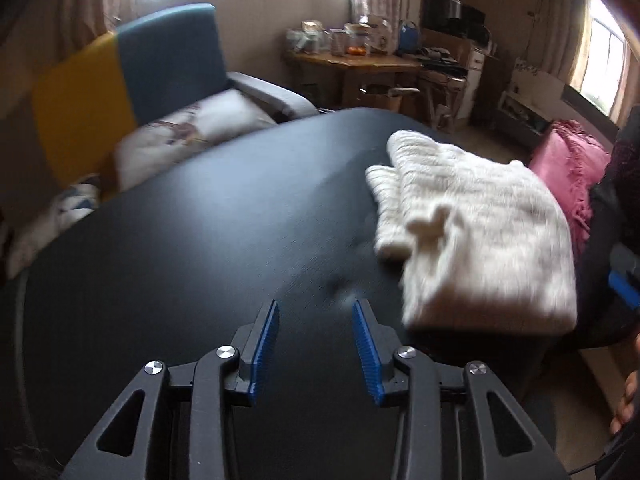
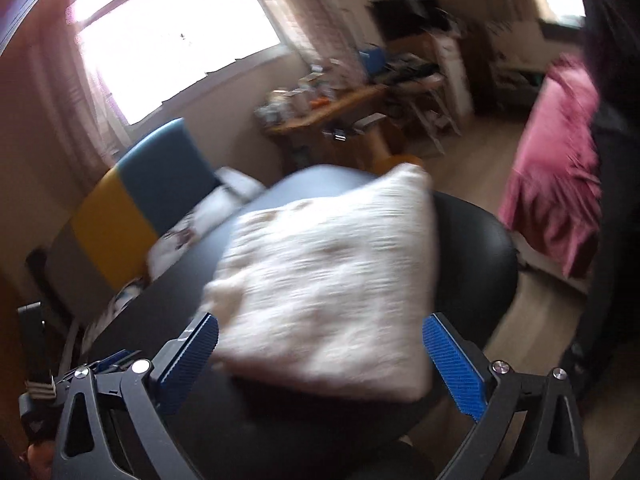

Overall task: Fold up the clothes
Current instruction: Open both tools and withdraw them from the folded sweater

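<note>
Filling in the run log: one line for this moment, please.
white sweater: folded on black table | left gripper: open, empty | right gripper: open, empty

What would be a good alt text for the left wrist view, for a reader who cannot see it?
A folded, cream-white knitted sweater lies on the right side of a round black table. The left claw hovers open and empty over the bare tabletop beside it. A blue and yellow armchair stands behind the table.

Black round table, folded white knit sweater lying near its edge
</note>
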